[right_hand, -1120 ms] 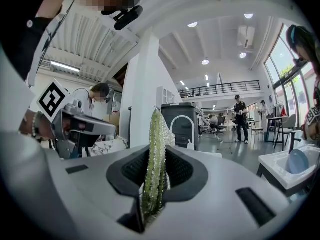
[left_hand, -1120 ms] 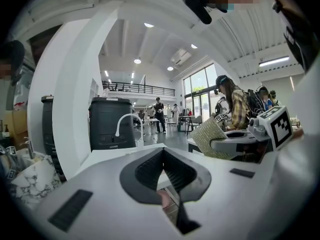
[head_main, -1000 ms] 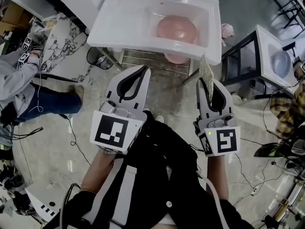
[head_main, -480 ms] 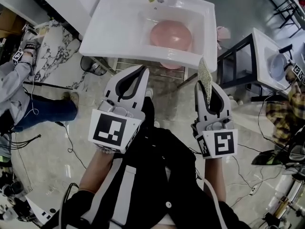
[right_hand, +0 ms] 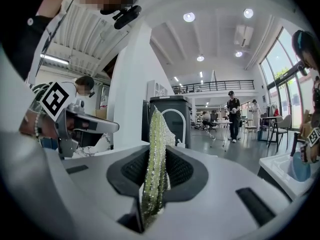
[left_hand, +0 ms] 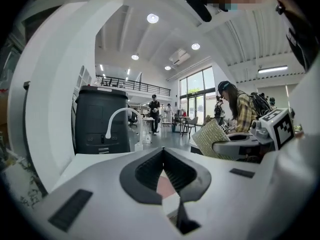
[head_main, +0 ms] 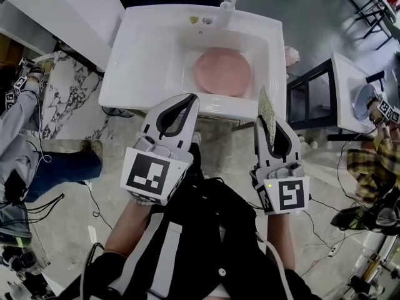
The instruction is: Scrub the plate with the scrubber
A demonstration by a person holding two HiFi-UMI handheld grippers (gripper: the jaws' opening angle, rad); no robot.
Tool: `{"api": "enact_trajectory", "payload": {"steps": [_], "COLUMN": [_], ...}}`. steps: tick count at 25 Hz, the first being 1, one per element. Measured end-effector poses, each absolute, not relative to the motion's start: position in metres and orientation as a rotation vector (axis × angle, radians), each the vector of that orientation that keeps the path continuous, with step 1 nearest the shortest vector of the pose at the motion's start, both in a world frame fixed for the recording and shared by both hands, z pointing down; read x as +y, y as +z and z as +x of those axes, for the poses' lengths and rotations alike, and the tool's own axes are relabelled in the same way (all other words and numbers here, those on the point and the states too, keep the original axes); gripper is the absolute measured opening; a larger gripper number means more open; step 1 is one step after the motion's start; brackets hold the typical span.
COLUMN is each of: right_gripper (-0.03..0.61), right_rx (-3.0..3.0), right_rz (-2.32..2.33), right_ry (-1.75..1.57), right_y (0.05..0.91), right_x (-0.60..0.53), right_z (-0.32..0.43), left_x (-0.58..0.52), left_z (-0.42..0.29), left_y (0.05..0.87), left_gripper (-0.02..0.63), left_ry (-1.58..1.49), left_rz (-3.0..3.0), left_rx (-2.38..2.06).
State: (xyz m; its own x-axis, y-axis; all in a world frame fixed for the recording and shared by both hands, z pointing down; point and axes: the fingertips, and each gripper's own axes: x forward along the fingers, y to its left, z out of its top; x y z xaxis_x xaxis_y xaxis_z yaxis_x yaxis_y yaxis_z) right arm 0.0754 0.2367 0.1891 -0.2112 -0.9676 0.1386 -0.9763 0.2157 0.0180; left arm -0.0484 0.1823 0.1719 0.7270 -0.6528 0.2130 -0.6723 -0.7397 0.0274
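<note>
A pink plate (head_main: 223,72) lies in the basin of a white sink (head_main: 147,55), under the faucet (head_main: 227,5). My left gripper (head_main: 191,99) is shut and empty, its tips just over the sink's front rim, left of the plate. In the left gripper view the gripper (left_hand: 162,149) has its jaws closed together, and a sliver of the plate (left_hand: 165,186) shows below them. My right gripper (head_main: 266,114) is shut on a glittery green-silver scrubber (head_main: 269,108), which stands upright at the sink's front right corner. The scrubber (right_hand: 156,159) fills the right gripper (right_hand: 156,151).
A second white sink (head_main: 350,80) with a blue bowl (head_main: 362,99) stands at the right, and a black rack (head_main: 310,89) lies between the two sinks. One person in jeans (head_main: 44,152) sits at the left. Another in a plaid shirt (head_main: 375,161) is at the right. Cables lie on the floor.
The sink and plate have drawn nearer to both grippers, whose tips now reach the sink's front rim. Both grippers stay shut, and the scrubber is still in the right one.
</note>
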Motion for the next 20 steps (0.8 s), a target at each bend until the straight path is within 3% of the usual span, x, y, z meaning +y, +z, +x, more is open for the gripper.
{"api": "enact_trajectory", "payload": {"steps": [20], "right_gripper": [0.072], "right_rx": [-2.227], "right_rz": [1.896], "right_ry": [0.217], "right_y": [0.208], "right_x": [0.087], "right_z": [0.069], "left_x": [0.031], "left_z": [-0.043], "left_y": [0.196], "left_gripper": [0.000], "left_ry": [0.310], "left_rz": [2.804], "left_rx": [-0.922]}}
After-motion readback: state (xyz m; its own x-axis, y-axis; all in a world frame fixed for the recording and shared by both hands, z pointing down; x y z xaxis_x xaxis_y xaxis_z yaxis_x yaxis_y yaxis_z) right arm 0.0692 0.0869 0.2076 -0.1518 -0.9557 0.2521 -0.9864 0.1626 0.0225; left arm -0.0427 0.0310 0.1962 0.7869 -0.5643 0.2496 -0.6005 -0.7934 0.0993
